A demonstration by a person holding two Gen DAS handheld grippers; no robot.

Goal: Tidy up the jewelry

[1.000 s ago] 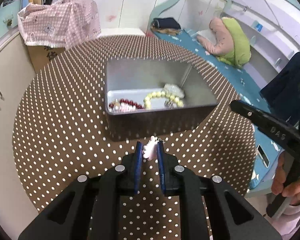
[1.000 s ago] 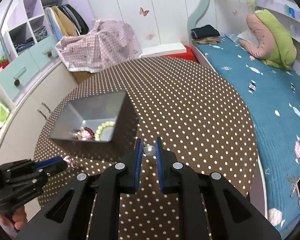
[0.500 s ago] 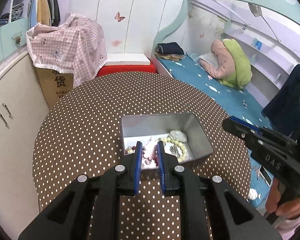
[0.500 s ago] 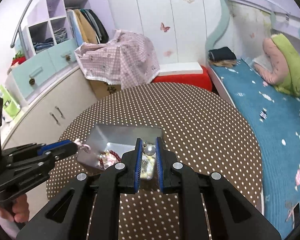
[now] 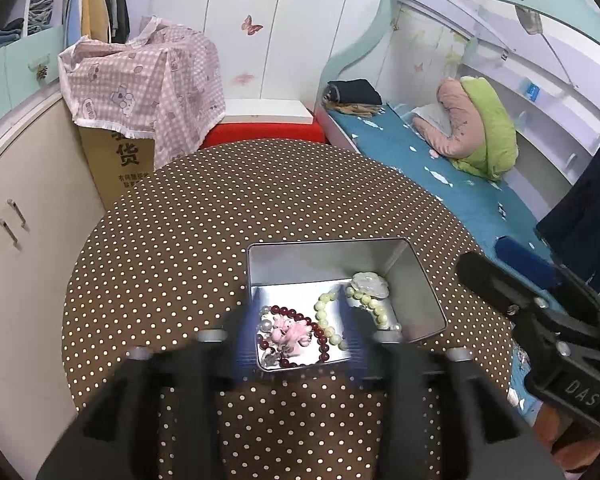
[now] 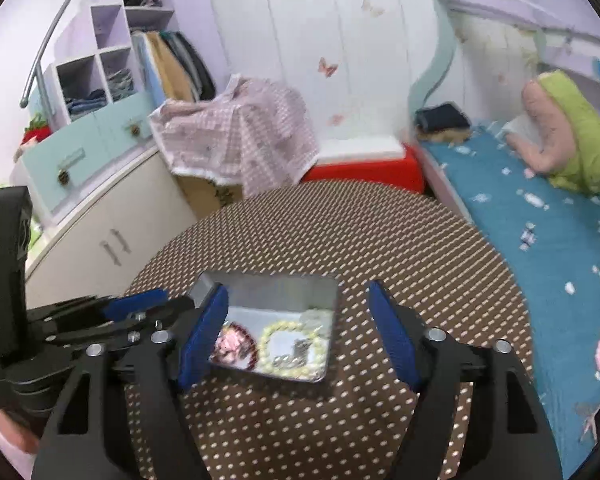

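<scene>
place: home, a child's bedroom
bed: bunk bed [image 5: 440, 12] with a teal scalloped frame and round cut-outs; blue patterned sheet [image 5: 440, 168]; pink and green pillow [image 5: 476, 128] at its far end
wardrobe: white doors with butterfly stickers [image 5: 252, 26] along the back wall
storage: lilac cubby shelves [image 6: 100, 68] with folded clothes; hanging clothes [image 6: 176, 64] beside them; mint drawers [image 6: 84, 148] over cream cabinets
clutter: cardboard box [image 5: 118, 164] under a pink checked cloth [image 5: 148, 80]; red stool [image 6: 364, 168] with a white top
table: round table [image 5: 220, 208] in brown polka-dot cloth, at the room's middle, beside the bed
</scene>
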